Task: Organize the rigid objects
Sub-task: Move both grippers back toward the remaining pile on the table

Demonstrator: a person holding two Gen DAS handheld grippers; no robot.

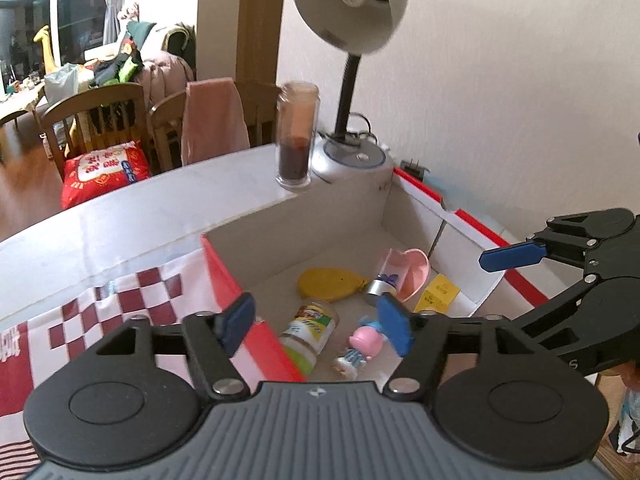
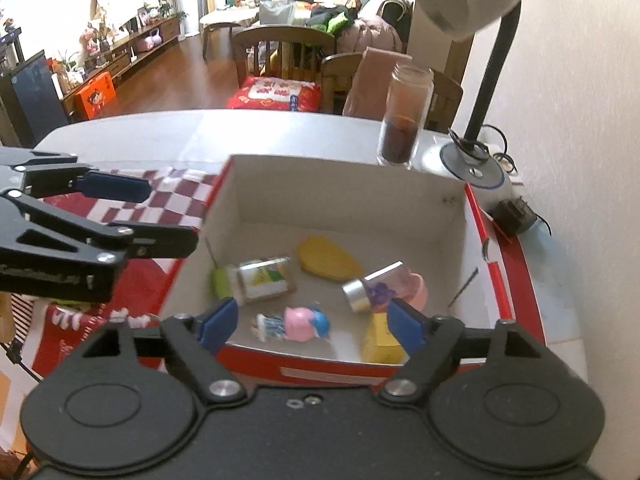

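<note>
A red-rimmed cardboard box (image 1: 424,216) (image 2: 344,374) stands open on the table. Inside lie a yellow flat toy (image 1: 330,283) (image 2: 328,258), a green-lidded jar (image 1: 310,334) (image 2: 260,278) on its side, a pink pig figure (image 1: 362,340) (image 2: 298,322), a silver-capped bottle (image 1: 380,285) (image 2: 370,288) against a pink heart dish (image 1: 414,270) (image 2: 416,286), and a small yellow carton (image 1: 438,294) (image 2: 380,340). My left gripper (image 1: 316,324) (image 2: 136,216) hovers open over the box's left wall, nothing between its blue pads. My right gripper (image 2: 310,326) (image 1: 508,292) hangs open above the near rim, empty.
A tall glass bottle (image 1: 296,140) (image 2: 404,116) of dark liquid and a white desk lamp (image 1: 352,156) (image 2: 472,160) stand behind the box by the wall. A black plug adapter (image 2: 514,216) lies right of it. A red-and-white checked cloth (image 1: 120,312) (image 2: 160,200) covers the table's left.
</note>
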